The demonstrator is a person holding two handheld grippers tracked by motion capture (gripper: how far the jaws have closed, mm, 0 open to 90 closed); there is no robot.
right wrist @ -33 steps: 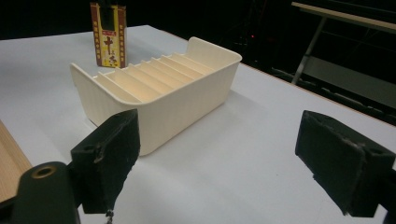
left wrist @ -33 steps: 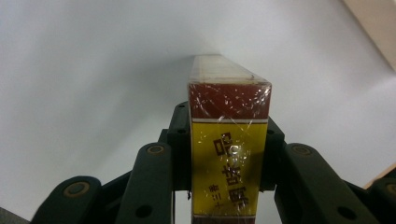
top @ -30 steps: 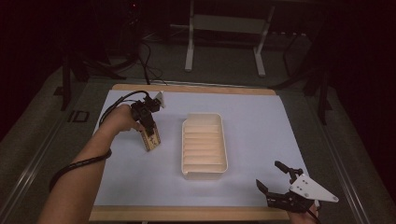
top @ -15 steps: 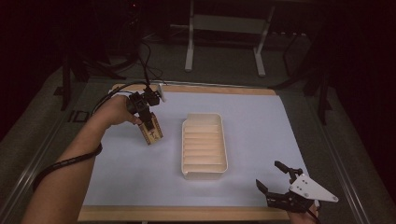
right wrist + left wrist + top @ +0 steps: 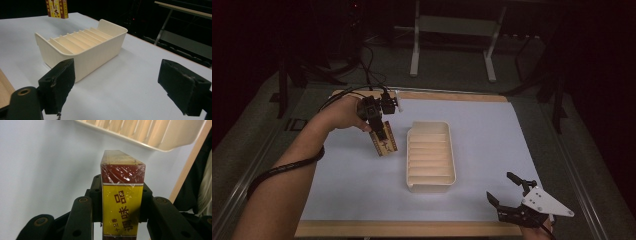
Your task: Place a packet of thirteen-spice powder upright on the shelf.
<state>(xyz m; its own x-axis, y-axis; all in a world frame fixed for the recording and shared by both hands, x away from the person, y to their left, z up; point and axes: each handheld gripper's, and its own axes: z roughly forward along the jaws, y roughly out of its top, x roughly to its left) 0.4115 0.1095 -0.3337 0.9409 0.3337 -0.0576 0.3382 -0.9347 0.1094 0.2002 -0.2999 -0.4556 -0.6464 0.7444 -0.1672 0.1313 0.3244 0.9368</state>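
A yellow and dark-red box (image 5: 122, 202) (black lettering on the yellow), a cream ribbed tray (image 5: 431, 186), black grippers.

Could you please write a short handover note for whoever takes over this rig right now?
Left gripper: shut on the yellow-and-red box, held in the air left of the cream tray.
Right gripper: open, holding nothing, near the table's front right corner.
Tray: on the table, ribbed inside, nothing in it.
Done: box picked up.
Left: probably setting the box into the tray, then letting go.
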